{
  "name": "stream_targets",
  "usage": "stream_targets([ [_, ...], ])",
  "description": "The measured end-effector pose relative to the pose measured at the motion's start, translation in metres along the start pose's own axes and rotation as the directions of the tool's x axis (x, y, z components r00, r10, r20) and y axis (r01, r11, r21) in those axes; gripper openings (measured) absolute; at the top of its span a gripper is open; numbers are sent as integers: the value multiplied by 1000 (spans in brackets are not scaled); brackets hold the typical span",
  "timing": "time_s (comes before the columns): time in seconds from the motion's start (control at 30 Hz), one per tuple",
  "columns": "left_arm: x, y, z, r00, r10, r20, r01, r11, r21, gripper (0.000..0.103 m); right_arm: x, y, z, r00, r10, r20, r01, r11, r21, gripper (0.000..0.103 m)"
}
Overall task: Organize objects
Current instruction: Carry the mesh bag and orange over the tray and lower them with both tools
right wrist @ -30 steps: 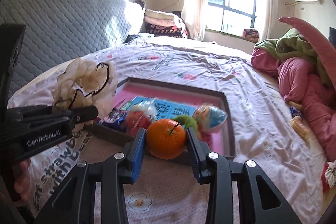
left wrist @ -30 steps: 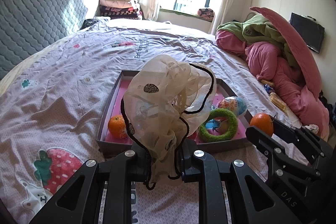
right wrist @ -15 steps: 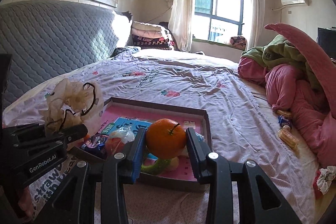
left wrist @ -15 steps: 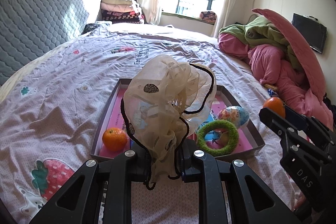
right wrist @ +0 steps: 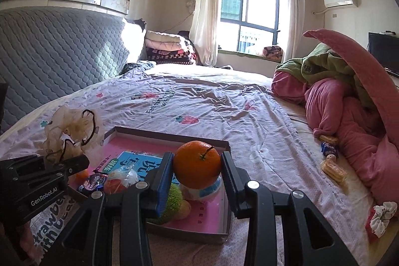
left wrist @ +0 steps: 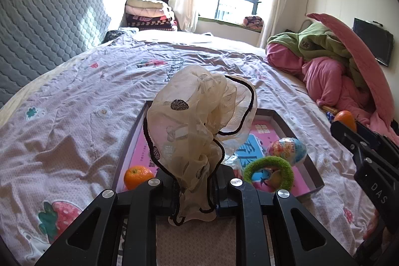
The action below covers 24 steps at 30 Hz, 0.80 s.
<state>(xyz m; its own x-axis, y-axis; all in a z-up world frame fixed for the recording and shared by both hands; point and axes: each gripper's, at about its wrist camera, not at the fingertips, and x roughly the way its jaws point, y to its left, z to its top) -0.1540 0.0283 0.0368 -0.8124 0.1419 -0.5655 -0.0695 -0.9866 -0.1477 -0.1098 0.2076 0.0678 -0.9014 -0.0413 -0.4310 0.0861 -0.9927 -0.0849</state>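
My left gripper (left wrist: 195, 185) is shut on a sheer beige scrunchie (left wrist: 199, 131) with black trim, held up over the near rim of a shallow pink-lined tray (left wrist: 279, 116) on the bed. My right gripper (right wrist: 197, 167) is shut on an orange (right wrist: 197, 163), raised above the same tray (right wrist: 172, 137). In the left wrist view the right gripper (left wrist: 349, 127) and its orange (left wrist: 345, 116) show at the right edge. In the tray lie a second orange (left wrist: 137, 176), a green fuzzy ring (left wrist: 268, 171), a colourful egg toy (left wrist: 286, 148) and a blue booklet (right wrist: 134, 161).
The bed sheet (right wrist: 199, 101) is printed lilac cloth. A heap of pink and green bedding (right wrist: 349, 91) fills the right side. Snack packets (right wrist: 331, 166) and a white floral scrunchie (right wrist: 381, 215) lie at the bed's right edge. A grey padded headboard (right wrist: 49, 51) stands on the left.
Both grippers have lifted and tilted up, so the tray sits lower in each view. The right gripper with its orange has drifted towards the right edge of the left wrist view.
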Motion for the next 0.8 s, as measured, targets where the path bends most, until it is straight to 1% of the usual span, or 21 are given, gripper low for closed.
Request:
stream_targets([
  [0.1, 6, 5, 2, 1000, 20, 1, -20, 1000, 5, 20, 3, -7, 2, 1000, -16, 4, 16, 1000, 1, 39],
  [0.17, 13, 9, 1, 999, 30, -18, -30, 1000, 4, 20, 7, -10, 1, 1000, -16, -7, 16, 1000, -4, 39],
  [0.3, 25, 17, -2, 997, 48, -54, -48, 999, -2, 21, 22, -14, -8, 998, -18, -65, 17, 1000, -6, 39],
  [0.4, 34, 23, -5, 995, 35, -90, -37, 999, -18, 21, 33, -14, -17, 994, -13, -111, 12, 1000, -11, 39],
  [0.53, 43, 25, -11, 991, 43, -128, -43, 999, -3, 21, 46, -12, -28, 985, -7, -172, 3, 1000, -21, 39],
  [0.6, 46, 26, -13, 989, 34, -147, -36, 999, -9, 21, 51, -12, -33, 980, -8, -198, 4, 1000, -23, 39],
  [0.67, 49, 28, -14, 987, 30, -156, -34, 999, -20, 21, 56, -12, -37, 974, -4, -228, -1, 1000, -21, 39],
  [0.8, 53, 29, -15, 985, 32, -167, -37, 999, -29, 22, 63, -10, -43, 966, -6, -258, -2, 1000, -30, 39],
])
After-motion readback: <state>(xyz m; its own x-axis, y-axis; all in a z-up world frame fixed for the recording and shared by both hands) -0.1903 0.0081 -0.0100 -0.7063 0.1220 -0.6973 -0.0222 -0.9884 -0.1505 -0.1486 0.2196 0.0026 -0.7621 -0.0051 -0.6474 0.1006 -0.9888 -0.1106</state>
